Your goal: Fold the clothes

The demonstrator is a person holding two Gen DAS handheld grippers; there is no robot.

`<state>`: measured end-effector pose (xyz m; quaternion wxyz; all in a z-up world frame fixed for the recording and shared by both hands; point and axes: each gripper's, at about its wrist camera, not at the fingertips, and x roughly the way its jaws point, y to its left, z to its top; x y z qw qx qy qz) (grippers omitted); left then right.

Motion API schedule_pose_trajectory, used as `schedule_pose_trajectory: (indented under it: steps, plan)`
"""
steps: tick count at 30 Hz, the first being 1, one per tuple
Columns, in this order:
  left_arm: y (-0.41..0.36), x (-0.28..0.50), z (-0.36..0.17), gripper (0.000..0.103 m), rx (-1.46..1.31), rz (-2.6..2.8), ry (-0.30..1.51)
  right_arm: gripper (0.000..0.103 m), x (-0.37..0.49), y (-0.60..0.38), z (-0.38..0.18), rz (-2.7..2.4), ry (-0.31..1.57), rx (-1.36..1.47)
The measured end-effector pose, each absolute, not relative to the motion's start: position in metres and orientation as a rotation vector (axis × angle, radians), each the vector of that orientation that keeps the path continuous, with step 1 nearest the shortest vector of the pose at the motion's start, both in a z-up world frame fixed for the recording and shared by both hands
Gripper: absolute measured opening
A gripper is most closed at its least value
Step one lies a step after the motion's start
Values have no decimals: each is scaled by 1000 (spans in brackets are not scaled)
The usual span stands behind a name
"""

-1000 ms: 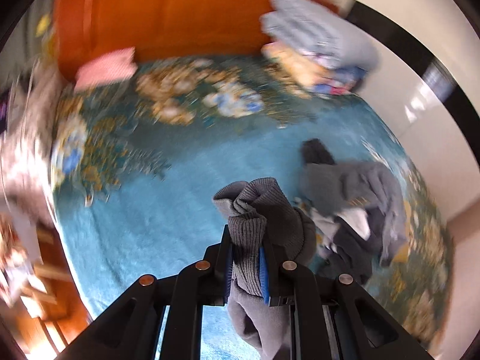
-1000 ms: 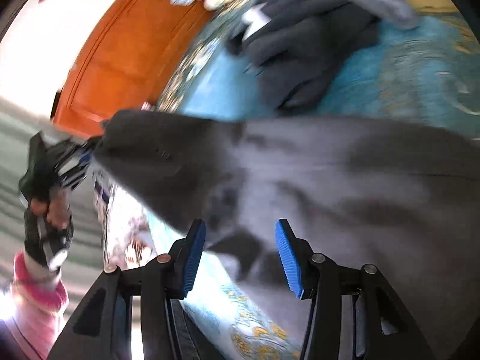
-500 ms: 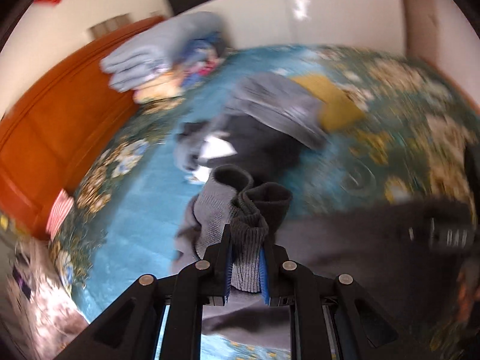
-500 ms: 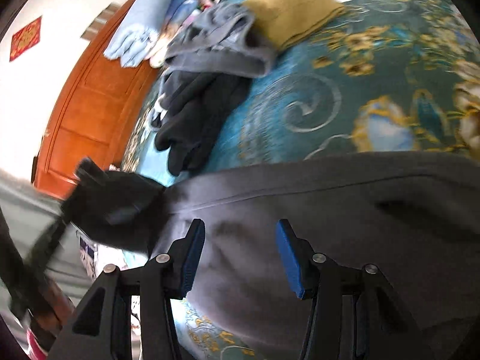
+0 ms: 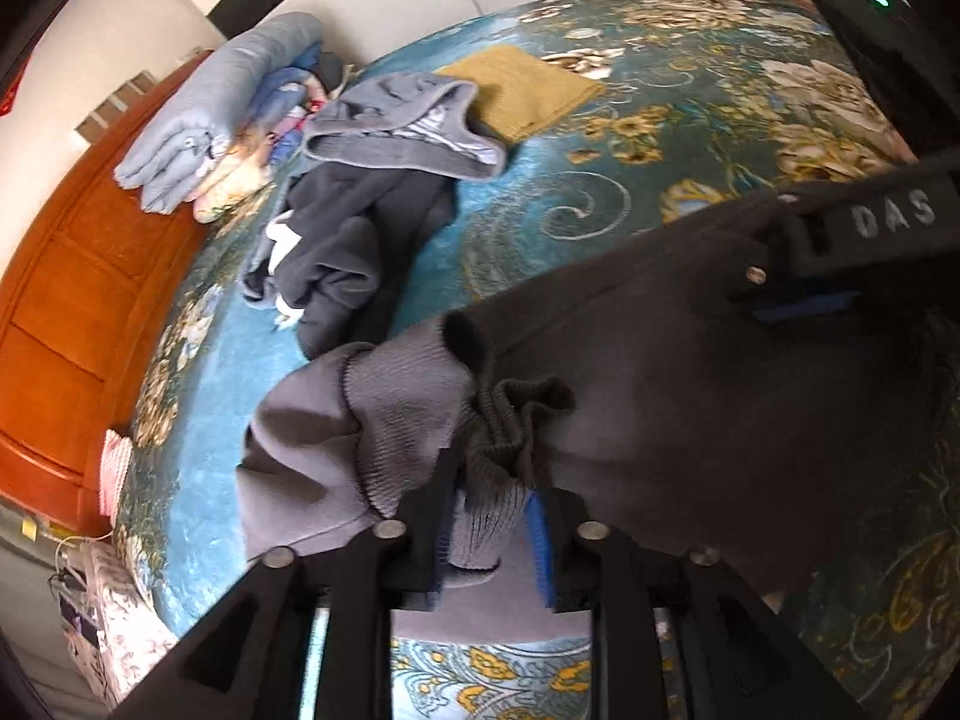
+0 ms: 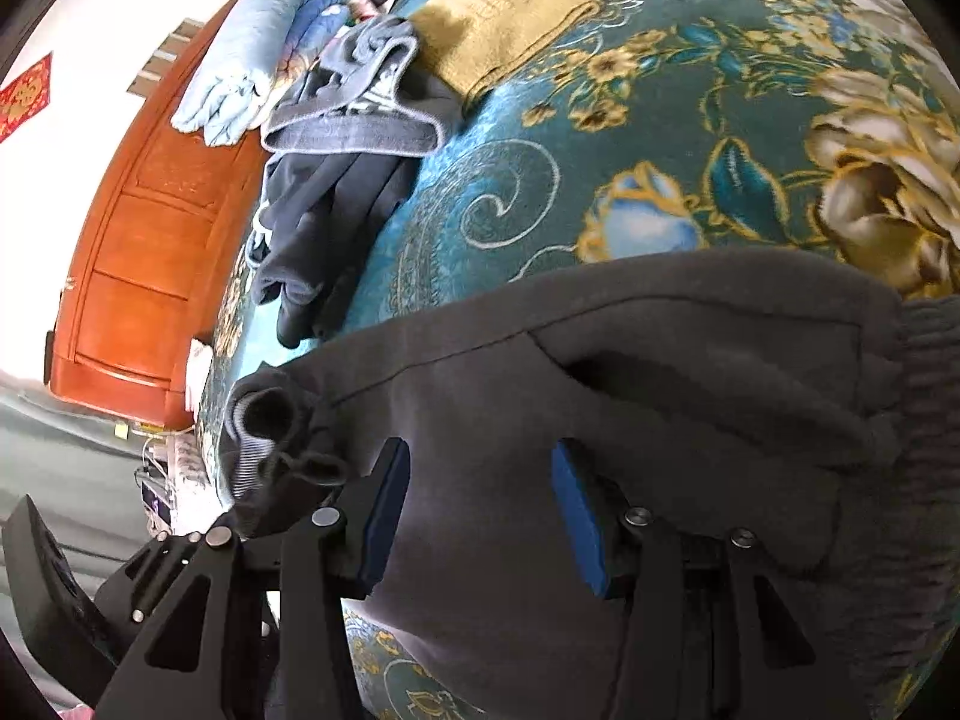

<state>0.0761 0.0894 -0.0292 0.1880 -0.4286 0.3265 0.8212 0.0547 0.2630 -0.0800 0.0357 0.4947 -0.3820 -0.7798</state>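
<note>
Crosswise, grey trousers; left hand-held gripper opening around cuff, right hand-held gripper parted.

Matt fleece trousers, glossy wooden headboard

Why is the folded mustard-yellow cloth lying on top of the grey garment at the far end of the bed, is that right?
Not quite. In the right wrist view the grey garment overlaps the near edge of the folded mustard-yellow cloth, so the cloth lies partly under it, not on top. Both are at the far end of the bed, as you said.
</note>
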Motion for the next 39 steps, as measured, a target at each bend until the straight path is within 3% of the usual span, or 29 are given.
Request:
schedule_pose_trajectory:
  steps: [2, 5, 11, 18, 19, 20, 21, 28, 30, 32, 35, 39]
  plan:
    - [87, 78, -24, 55, -1196, 2295, 871, 51, 54, 262, -79, -2394, -1170, 1515]
    - [74, 79, -9, 62, -1181, 2280, 743, 51, 53, 264, -76, -2402, -1181, 1504]
    - [-8, 47, 5, 64, -1311, 2441, 343, 55, 48, 251, -70, -2321, -1175, 1446]
    - [-124, 10, -8, 64, -1615, 2616, -241, 56, 17, 191, -97, -2062, -1201, 1436]
    - [-134, 10, -10, 64, -1630, 2630, -276, 60, 13, 187, -101, -2039, -1224, 1437]
    - [-142, 12, -11, 64, -1641, 2640, -311, 74, 9, 183, -105, -2016, -1252, 1441]
    - [-149, 13, -13, 64, -1652, 2646, -346, 77, 6, 181, -110, -1993, -1290, 1446]
    - [-165, 18, -23, 64, -1701, 2630, -453, 78, -2, 176, -119, -1943, -1464, 1457]
    - [-164, 17, -23, 64, -1699, 2622, -437, 68, -3, 176, -118, -1933, -1515, 1449]
    - [-163, 16, -23, 64, -1700, 2616, -427, 26, -3, 172, -114, -1939, -1517, 1445]
    - [-167, 14, -25, 64, -1710, 2605, -447, 17, -5, 162, -94, -1991, -1414, 1431]
    - [-173, 12, -22, 64, -1691, 2600, -492, 15, 0, 159, -60, -2054, -1275, 1356]
